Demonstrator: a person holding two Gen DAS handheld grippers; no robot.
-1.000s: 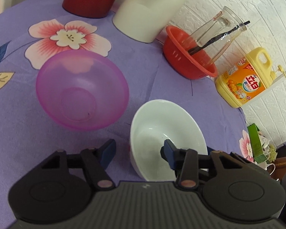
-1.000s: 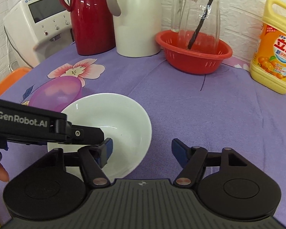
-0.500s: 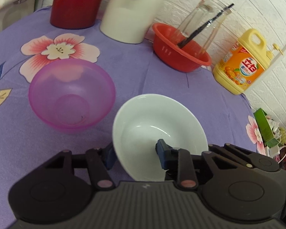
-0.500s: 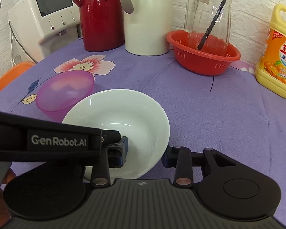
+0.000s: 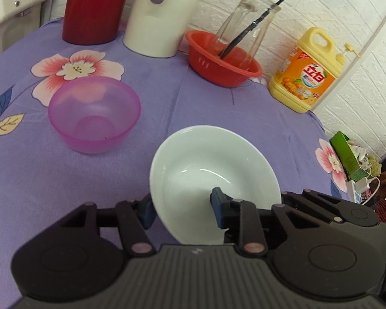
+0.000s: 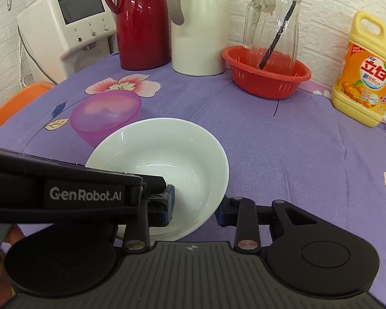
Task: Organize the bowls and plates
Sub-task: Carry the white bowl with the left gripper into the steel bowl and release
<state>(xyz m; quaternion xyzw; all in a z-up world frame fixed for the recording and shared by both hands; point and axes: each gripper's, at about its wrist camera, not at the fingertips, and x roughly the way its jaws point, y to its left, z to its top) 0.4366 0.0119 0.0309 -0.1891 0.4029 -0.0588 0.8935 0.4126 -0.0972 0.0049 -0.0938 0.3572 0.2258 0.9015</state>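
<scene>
Small bowl (image 5: 94,113) left of large bowl (image 5: 213,170), basket (image 5: 222,59) behind.

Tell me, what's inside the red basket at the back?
A clear glass jug stands inside the red basket, with a thin black stick leaning in it. The basket wall hides the jug's bottom.

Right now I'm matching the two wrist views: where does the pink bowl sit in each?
Left wrist: pink bowl at left of centre, up and left of the white bowl.
Right wrist: pink bowl at left, just behind the white bowl's rim.
Shared landmark: red basket holding the glass jug.
</scene>
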